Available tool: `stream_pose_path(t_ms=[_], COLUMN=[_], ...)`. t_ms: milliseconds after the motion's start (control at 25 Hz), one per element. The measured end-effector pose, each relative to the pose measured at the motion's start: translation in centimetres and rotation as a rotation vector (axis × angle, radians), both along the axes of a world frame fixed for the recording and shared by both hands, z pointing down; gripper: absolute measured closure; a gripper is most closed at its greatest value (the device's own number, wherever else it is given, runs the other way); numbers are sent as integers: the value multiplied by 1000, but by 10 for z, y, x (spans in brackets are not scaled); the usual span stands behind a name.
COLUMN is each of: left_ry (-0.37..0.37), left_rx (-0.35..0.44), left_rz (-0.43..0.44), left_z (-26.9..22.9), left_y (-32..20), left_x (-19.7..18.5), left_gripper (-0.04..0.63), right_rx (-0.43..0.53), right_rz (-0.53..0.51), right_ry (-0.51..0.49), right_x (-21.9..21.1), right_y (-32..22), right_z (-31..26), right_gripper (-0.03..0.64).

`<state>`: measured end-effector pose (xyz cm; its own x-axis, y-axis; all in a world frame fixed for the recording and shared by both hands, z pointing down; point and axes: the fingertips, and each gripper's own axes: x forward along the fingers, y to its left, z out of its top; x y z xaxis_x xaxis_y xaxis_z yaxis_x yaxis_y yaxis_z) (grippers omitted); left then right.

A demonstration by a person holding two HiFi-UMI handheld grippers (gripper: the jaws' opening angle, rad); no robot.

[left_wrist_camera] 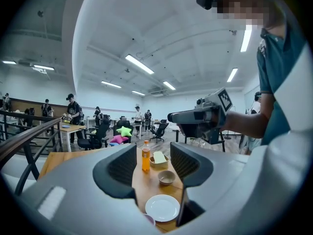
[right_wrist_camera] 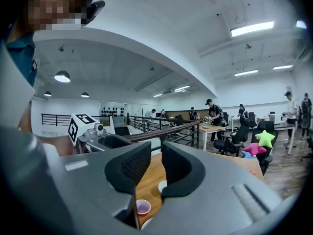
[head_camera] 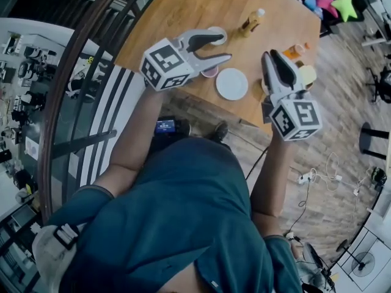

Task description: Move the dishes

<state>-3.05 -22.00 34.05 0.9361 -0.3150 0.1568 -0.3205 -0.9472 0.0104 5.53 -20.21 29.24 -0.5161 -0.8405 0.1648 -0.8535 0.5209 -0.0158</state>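
head view: left tongs [head_camera: 226, 47] half open, right tongs [head_camera: 272, 55] narrowly parted, both empty.

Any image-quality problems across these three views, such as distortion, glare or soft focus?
Head view: strong fisheye, the railing curves, colours dim and bluish. Left gripper view: black round vignette, ceiling light strip blown out, white plate sharp. Right gripper view: same vignette, another ceiling light glares.
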Motion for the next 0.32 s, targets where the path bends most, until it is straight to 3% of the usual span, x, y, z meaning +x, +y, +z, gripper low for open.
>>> stream_pose_path(t_ms=[320], left_ry=[-4], left_rx=[-2], left_rz=[17], left_z=[6], left_y=[7], left_x=[2], left_gripper=[382], right_rx=[-16], right_rz=[26], right_ry=[7], right_x=[4], right_y=[7], right_z=[8], right_gripper=[563])
